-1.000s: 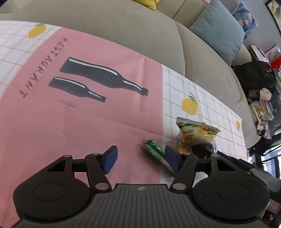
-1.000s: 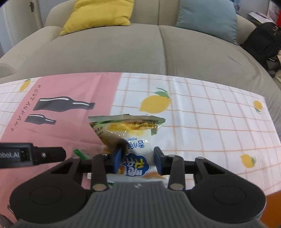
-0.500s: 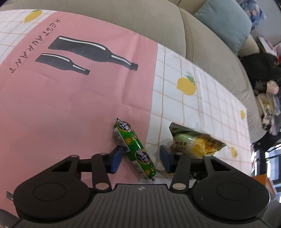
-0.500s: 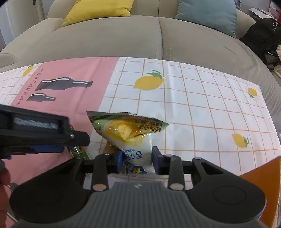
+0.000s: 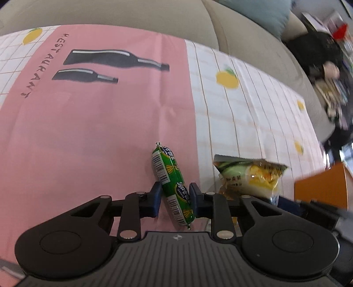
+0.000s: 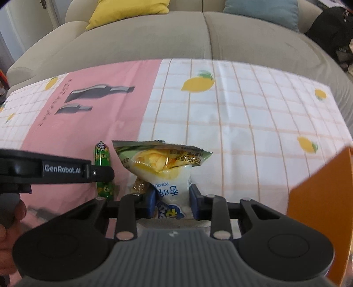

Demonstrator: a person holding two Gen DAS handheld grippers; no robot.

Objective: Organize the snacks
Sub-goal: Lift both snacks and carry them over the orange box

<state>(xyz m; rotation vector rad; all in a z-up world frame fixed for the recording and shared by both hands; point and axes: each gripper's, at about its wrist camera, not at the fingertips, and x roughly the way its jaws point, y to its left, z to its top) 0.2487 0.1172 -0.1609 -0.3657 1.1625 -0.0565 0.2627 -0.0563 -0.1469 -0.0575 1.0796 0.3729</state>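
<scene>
One green foil-wrapped sausage stick [image 5: 173, 187]; one white-and-yellow crinkled potato-chip bag [image 6: 164, 167]; one orange flat-sided box [image 6: 320, 209]; one yellow cushion [image 6: 128, 11]; one teal cushion [image 6: 260, 11]; two black grippers, left [image 5: 174, 199] and right [image 6: 172, 202].

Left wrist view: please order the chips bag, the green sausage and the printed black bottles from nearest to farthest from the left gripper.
1. Green sausage: between the pads of the left gripper, which have just been closing on it.
2. Chips bag: just to the right, on the white checked cloth.
3. Printed black bottles: far up-left, on the pink part of the cloth.
</scene>
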